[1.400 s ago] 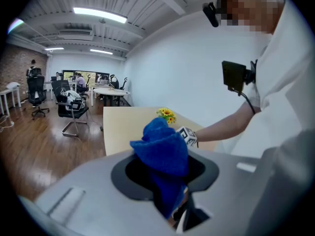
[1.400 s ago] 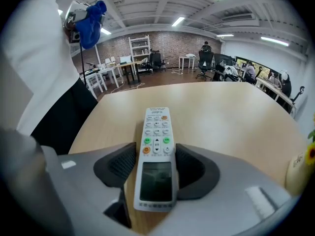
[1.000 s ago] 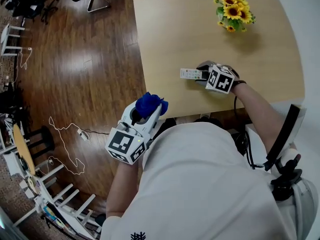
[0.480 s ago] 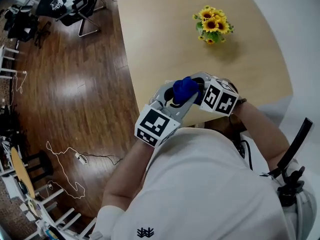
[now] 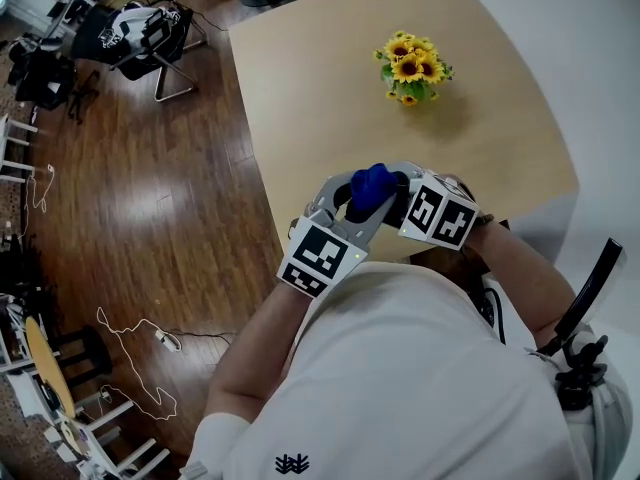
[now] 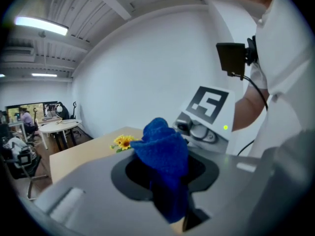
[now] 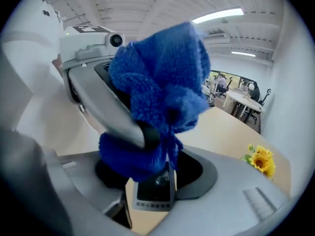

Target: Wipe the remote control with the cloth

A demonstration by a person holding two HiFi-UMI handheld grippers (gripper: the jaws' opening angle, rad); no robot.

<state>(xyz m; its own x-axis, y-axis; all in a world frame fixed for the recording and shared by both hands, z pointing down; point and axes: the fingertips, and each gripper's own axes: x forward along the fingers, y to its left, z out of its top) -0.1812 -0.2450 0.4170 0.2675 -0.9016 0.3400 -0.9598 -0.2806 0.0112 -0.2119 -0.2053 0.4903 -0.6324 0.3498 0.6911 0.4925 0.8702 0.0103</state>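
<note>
Off table (image 5: 320,88) — remote (image 7: 153,193) raised to cloth (image 5: 372,183).

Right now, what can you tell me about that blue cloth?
The cloth is bright blue and fluffy, like towelling, bunched into a crumpled wad. The left gripper is shut on it, folds bulging above the jaws. It hangs in the air over the near edge of the table, seemingly touching the end of the remote control gripped by the right gripper.

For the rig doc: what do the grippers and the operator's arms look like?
Grey moulded bodies on left gripper and right gripper, each carrying a white cube with black square markers. White short-sleeved shirt; black cable by the right forearm.
</note>
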